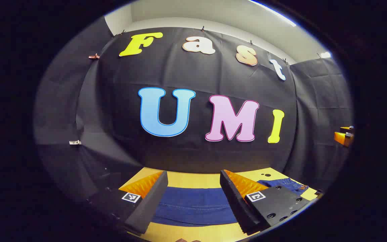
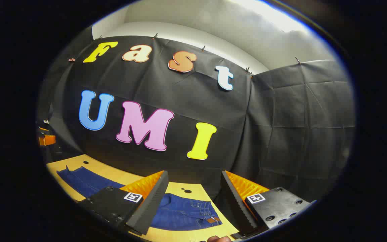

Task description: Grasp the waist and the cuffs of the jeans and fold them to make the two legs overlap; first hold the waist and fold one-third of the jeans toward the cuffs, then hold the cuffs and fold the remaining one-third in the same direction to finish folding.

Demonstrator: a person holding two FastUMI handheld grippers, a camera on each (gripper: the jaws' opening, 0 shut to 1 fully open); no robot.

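Note:
Dark blue jeans (image 1: 193, 206) lie flat on a yellow table (image 1: 193, 179). In the left gripper view a leg stretches across between my fingers, and the waist (image 1: 289, 184) shows at the right. My left gripper (image 1: 193, 198) hovers open above the leg, holding nothing. In the right gripper view the waist (image 2: 186, 211) with its leather patch lies below, and the legs (image 2: 86, 181) run off to the left. My right gripper (image 2: 193, 200) stands open above the waist, empty. The other gripper shows far off at the view edges (image 1: 344, 136) (image 2: 45, 137).
The table's far edge meets the black cloth wall (image 1: 213, 158). Small dark holes (image 2: 186, 191) mark the tabletop near the waist. A fingertip of the holding hand (image 2: 218, 239) peeks in at the bottom of the right gripper view.

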